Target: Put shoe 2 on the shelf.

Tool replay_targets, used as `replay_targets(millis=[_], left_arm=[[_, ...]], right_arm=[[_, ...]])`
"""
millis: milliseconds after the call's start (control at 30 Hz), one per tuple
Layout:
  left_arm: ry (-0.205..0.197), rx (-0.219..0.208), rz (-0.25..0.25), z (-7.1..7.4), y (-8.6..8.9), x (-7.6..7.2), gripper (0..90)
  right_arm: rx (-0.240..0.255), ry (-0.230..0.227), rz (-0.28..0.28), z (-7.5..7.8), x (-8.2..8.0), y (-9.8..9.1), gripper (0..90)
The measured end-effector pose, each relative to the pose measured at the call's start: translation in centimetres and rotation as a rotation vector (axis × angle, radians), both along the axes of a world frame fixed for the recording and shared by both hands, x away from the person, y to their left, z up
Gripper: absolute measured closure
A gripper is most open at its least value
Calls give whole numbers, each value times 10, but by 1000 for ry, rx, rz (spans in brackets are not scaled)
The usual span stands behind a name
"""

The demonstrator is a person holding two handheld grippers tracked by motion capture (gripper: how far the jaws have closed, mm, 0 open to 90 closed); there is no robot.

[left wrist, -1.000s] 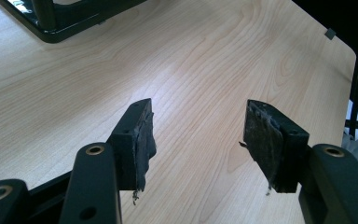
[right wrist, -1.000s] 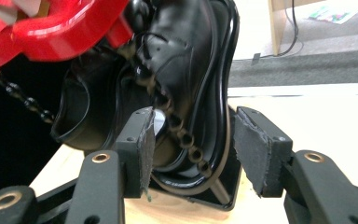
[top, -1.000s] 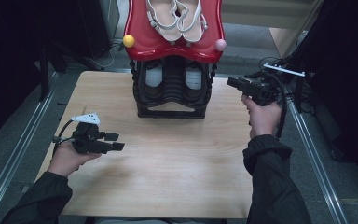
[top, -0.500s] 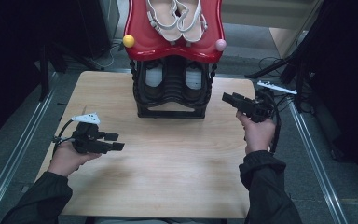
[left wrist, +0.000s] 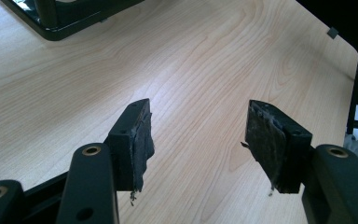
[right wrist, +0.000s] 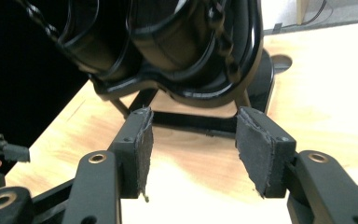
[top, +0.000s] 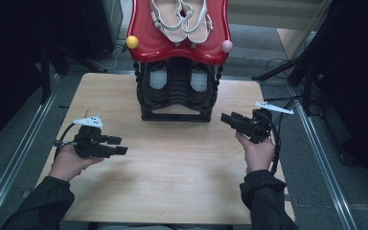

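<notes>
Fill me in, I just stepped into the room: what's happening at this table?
A person at a wooden table holds a hand-held gripper in each hand. The left hand-held gripper and the right hand-held gripper are both open and hold nothing. The right one points toward a two-tier shoe rack with white sandals on its red top shelf and black shoes below.
</notes>
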State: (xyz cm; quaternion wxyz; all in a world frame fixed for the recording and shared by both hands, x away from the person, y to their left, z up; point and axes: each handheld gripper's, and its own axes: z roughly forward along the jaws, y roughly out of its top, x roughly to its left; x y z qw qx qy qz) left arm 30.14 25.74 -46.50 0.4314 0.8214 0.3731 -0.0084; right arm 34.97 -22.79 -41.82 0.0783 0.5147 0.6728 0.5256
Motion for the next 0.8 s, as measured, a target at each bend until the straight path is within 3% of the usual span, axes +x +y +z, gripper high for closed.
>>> replay_targets(millis=[267,500,800], left_arm=[[2,-1,1,-1,-1,0,402],[1,2,3,-1,-1,0,388],[-2,-4,8,-2,-3,0,343]], right_arm=[[2,-7,23,-14,-14,11,469],[-33,8,61,-26,-19,18,457],[-30,7,81,-29,-21,19,454]])
